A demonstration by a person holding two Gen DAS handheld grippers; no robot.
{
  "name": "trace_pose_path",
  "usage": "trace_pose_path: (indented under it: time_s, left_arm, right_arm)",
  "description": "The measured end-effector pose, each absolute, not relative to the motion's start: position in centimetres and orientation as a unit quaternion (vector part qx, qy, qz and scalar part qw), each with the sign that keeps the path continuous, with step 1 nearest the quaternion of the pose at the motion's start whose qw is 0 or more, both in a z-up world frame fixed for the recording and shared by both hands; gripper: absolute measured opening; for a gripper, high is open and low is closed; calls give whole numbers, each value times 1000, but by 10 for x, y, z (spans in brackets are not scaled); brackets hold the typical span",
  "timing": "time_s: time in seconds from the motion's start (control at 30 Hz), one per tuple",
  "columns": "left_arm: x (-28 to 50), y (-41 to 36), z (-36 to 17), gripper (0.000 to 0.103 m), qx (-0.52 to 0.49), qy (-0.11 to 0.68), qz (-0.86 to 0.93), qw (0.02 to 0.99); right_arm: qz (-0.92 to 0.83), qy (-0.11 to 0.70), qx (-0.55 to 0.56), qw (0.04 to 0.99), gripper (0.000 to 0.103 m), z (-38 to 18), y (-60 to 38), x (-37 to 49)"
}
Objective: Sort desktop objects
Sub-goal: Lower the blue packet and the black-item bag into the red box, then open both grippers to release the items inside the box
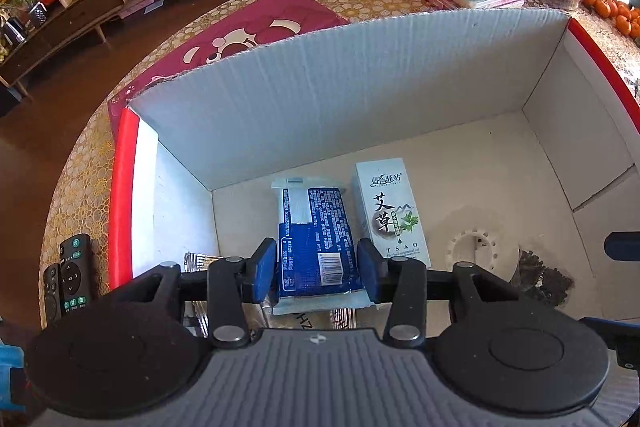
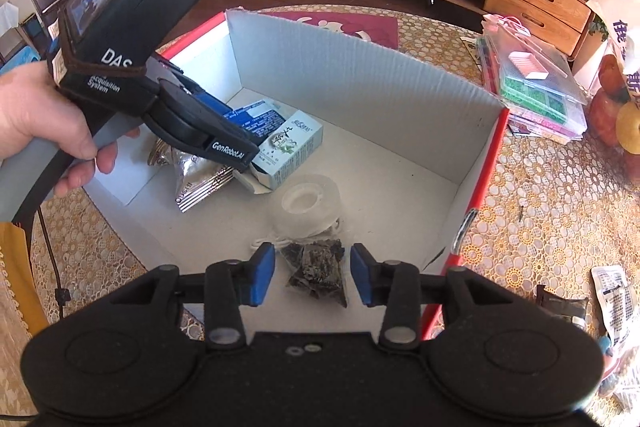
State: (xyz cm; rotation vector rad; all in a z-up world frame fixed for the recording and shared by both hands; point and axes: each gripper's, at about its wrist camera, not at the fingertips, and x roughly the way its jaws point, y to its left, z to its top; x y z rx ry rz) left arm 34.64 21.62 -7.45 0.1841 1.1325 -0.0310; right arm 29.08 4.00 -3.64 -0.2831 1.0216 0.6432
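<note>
— Dropping things into the box (image 1: 360, 75), is that the step?
— Looks so. The left gripper (image 1: 316, 269) hangs inside it with its pads spread either side of the blue packet (image 1: 316, 227), which lies on the box floor near the left wall; I judge it just let go, or about to be.
— Touching the packet?
— Pads look clear of it, though I can't be sure from this angle.
— And the right gripper (image 2: 312, 277)?
— Spread too, over the near edge of the box, straddling a small bag of dark bits (image 2: 318, 271) beside the tape roll (image 2: 306, 201). Empty.
— What else is in there?
— A white carton (image 1: 390, 211) just beside the packet, and foil sachets (image 2: 202, 183) at the left wall.
— Next?
— Probably lift both grippers out and go for what's left on the table (image 2: 540, 219): the wrapper (image 2: 614, 303) by its right edge, or the remotes (image 1: 68, 275) left of the box.
</note>
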Motion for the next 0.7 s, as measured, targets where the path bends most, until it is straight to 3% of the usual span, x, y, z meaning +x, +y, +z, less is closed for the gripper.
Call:
trace_pose_path:
  time_s: [0.07, 0.27, 0.4, 0.7]
  left_arm:
    - [344, 215, -72, 54, 92, 532, -10, 842]
    - [336, 215, -58, 58, 80, 521, -4, 850]
    - [325, 212, -45, 58, 72, 512, -6, 856]
    - [290, 201, -13, 58, 49, 492, -15, 869]
  right_arm:
    - [301, 474, -129, 817, 46, -33, 37, 289]
    - [300, 464, -117, 825, 52, -22, 30, 283]
    - [302, 453, -114, 831, 61, -13, 26, 274]
    - [301, 440, -108, 839, 64, 2, 15, 253]
